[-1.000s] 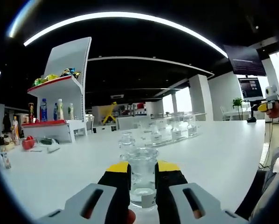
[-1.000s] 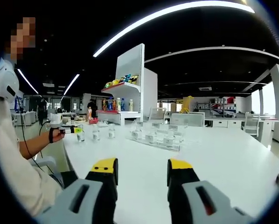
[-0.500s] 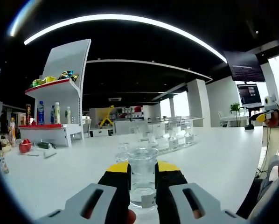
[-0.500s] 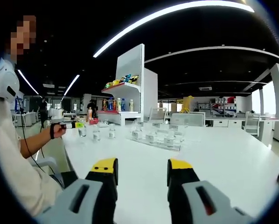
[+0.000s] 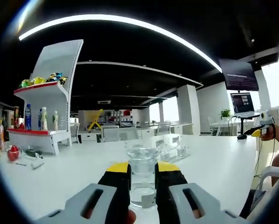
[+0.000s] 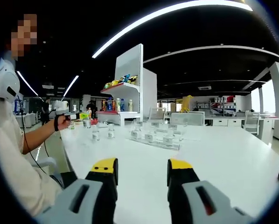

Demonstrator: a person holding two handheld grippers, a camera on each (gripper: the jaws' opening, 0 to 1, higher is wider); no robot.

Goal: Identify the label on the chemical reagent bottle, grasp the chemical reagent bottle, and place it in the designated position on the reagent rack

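Your left gripper (image 5: pixel 142 179): grey moulded body w/ slotted cut-outs, black jaws, yellow caps at the tips. Right gripper (image 6: pixel 142 179): same build, grey shells, slot holes, black jaws, yellow tips. In the right gripper view you're wearing a light short-sleeved shirt (image 6: pixel 11 158), white over-ear headset (image 6: pixel 5 80) w/ a thin dark cable running down, and a dark wrist strap (image 6: pixel 57 123). Far-off left gripper there looks white w/ a yellow tip.
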